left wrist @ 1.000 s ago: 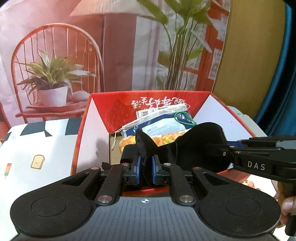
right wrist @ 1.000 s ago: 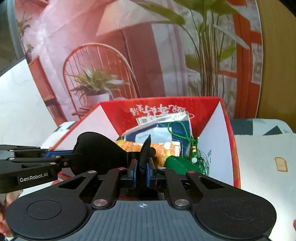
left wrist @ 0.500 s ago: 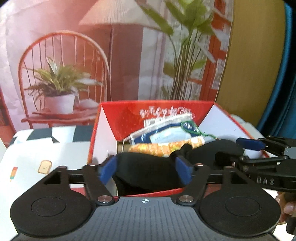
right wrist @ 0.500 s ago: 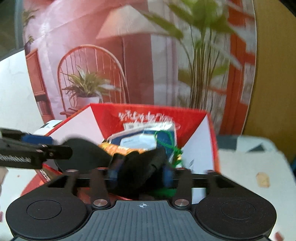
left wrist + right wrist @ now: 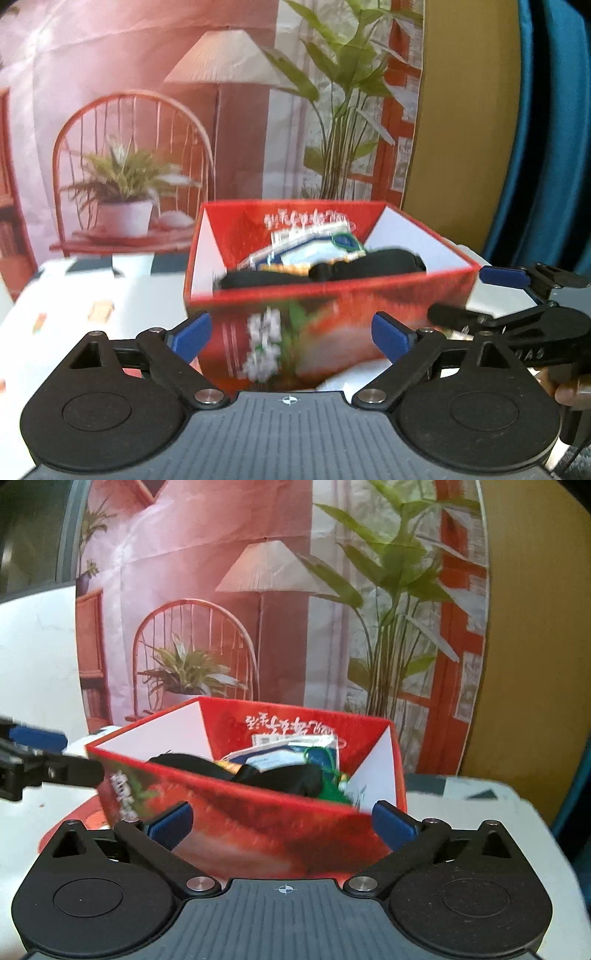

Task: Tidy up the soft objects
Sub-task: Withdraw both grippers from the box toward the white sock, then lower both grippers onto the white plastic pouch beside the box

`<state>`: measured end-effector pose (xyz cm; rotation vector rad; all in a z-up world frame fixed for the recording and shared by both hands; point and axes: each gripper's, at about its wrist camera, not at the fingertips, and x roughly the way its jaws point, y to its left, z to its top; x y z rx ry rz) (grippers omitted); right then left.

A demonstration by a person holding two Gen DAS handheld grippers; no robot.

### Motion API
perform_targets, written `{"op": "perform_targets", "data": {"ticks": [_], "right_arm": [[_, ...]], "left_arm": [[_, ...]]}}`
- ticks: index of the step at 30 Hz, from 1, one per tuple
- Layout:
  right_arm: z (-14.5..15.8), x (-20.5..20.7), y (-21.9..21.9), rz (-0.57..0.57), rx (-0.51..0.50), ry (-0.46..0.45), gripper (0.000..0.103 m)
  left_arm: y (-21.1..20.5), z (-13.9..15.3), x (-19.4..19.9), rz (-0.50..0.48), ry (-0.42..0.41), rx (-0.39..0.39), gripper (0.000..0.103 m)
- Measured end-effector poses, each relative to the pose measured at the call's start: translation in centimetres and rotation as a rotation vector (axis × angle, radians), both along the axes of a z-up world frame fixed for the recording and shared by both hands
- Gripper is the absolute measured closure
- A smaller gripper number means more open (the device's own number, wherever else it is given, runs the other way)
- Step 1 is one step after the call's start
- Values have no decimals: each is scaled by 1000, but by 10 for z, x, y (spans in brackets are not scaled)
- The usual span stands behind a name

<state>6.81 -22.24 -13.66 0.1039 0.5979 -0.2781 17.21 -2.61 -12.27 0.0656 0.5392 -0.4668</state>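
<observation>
The left gripper [image 5: 291, 334] has just been opening; its blue-padded jaws now stand wide apart with nothing between them, in front of the near wall of the red cardboard box [image 5: 332, 317]. That open-topped box stands on the white patterned desk [image 5: 92, 314], toward its back edge. Inside it lies the black soft fabric piece [image 5: 369, 264], draped across the near part, on top of a clear plastic packet with blue and white contents [image 5: 314, 249] and something green [image 5: 328, 794] at the right side. The right gripper [image 5: 282, 823] has likewise just been opening and is spread wide, empty, its pads level with the box's front wall.
</observation>
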Motion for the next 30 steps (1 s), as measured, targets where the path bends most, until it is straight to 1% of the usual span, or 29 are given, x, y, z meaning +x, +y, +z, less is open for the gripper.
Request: {"op": "perform_targets", "data": {"ticks": [2, 4, 7, 11, 16, 19, 22, 24, 27, 30], "right_arm": [[-2, -14, 6, -23, 21, -37, 0], [-6, -23, 10, -26, 37, -46, 0], [-22, -33, 15, -41, 63, -8, 0], [-52, -45, 21, -72, 114, 58, 0], [-76, -53, 28, -80, 147, 97, 0], [-78, -53, 32, -58, 130, 97, 0], [-81, -47, 32, -22, 141, 125, 0], [-81, -46, 35, -10, 134, 125, 0], [-84, -44, 33, 2, 157, 145, 0], [-88, -40, 27, -5, 200, 174, 0]], "left_arm": [[5, -11, -8, 8, 21, -14, 8], [9, -21, -13, 18, 42, -15, 8], [13, -37, -21, 33, 62, -1, 8], [17, -60, -29, 51, 103, 31, 8], [22, -84, -33, 72, 157, 55, 8], [23, -92, -33, 88, 175, 71, 8], [26, -97, -34, 104, 182, 65, 7], [28, -98, -34, 106, 184, 63, 7], [27, -102, -35, 113, 194, 66, 7], [28, -106, -34, 121, 211, 64, 7]]}}
